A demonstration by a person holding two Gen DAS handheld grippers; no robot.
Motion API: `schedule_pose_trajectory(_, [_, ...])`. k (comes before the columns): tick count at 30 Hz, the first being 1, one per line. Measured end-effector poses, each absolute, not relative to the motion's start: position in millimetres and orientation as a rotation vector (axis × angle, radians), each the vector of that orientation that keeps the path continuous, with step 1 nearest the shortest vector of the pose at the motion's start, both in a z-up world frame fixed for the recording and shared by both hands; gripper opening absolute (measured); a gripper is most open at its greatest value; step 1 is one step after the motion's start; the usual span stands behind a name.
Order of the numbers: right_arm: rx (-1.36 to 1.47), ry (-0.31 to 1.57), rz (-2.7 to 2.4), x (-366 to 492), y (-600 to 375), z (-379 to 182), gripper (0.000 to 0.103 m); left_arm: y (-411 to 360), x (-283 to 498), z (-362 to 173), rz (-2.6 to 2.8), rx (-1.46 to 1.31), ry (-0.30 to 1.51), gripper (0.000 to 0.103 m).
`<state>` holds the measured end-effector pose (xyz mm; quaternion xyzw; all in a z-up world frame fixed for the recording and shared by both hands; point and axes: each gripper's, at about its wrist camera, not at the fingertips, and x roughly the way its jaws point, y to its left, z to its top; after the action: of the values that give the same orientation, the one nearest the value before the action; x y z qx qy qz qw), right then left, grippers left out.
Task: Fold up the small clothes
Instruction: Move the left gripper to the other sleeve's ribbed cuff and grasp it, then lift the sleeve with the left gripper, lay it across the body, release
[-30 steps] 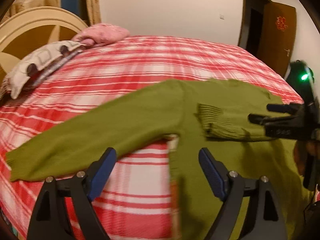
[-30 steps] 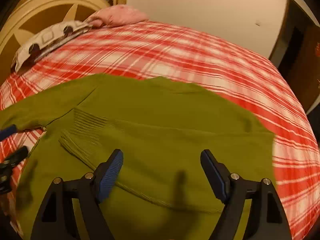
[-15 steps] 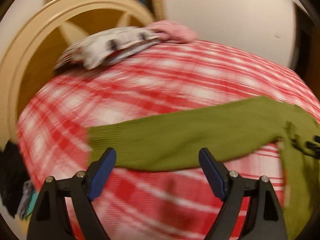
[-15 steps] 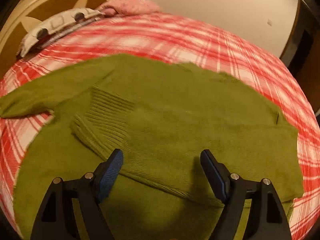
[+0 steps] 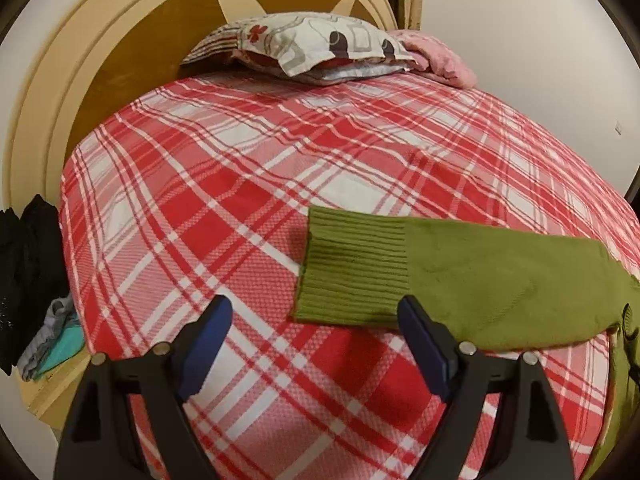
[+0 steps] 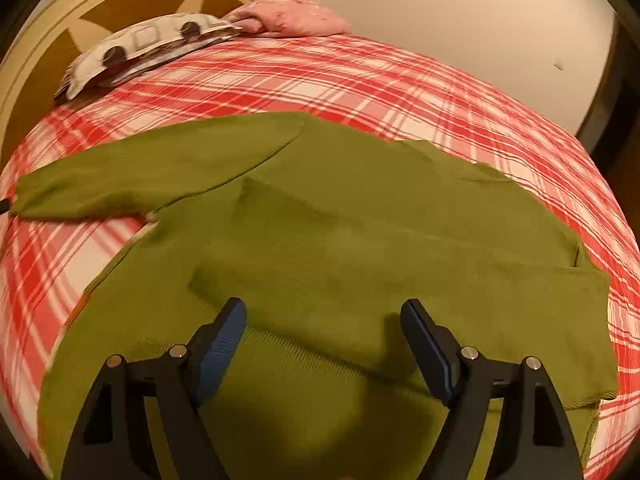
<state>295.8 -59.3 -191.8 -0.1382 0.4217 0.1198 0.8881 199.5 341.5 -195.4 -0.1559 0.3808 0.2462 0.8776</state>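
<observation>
With 1 sleeve folded, both the left gripper (image 5: 316, 340) and right gripper (image 6: 324, 340) held fingers wide and empty above the green sweater (image 6: 360, 240), whose outstretched sleeve cuff (image 5: 352, 268) likely needed gripping next.

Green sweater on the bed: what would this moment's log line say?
green sweater: one sleeve folded | left tongs: open, near cuff | right tongs: open, over body

Plaid bed (image 5: 248, 184), arched headboard (image 5: 100, 40), pale wall (image 5: 520, 60)

You were working in a home bedroom: a plaid-covered bed (image 5: 248, 208), patterned pillow (image 5: 312, 46) and rounded wooden headboard (image 5: 120, 40) showed it.
</observation>
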Motion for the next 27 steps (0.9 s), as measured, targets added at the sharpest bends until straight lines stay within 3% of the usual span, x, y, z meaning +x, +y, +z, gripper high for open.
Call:
schedule_pose_trajectory(3, [-0.307,0.832,0.264,276.6,-55.9,-184.7,0.08,343.1,205.5,-197.8,0.506,-0.346,0.801,0.084])
schedule_pose_trajectory(5, [-0.299,0.808,0.284,263.6,-54.7,-179.4,0.08,342.9,208.5,-199.7,0.496,-0.354,0.804,0.077])
schedule_pose_trajectory(7, [-0.292,0.788,0.3,250.4,-54.5,-176.0,0.08,342.2,210.0,-200.3,0.473,-0.368,0.804,0.06])
schedule_pose_trajectory(11, [-0.31,0.763,0.309,230.7,-51.8,-177.6,0.08,341.4,211.8,-200.4,0.451,-0.381,0.788,0.055])
schedule_pose_trajectory(13, [-0.308,0.759,0.318,224.1,-50.3,-179.3,0.08,343.6,211.1,-200.4,0.444,-0.394,0.778,0.041])
schedule_pose_trajectory(18, [-0.29,0.77,0.328,215.9,-48.5,-187.4,0.08,343.1,209.8,-197.5,0.387,-0.422,0.771,0.019])
schedule_pose_trajectory(27, [-0.267,0.783,0.327,210.1,-52.2,-195.8,0.08,344.8,211.2,-196.4,0.363,-0.46,0.74,0.013])
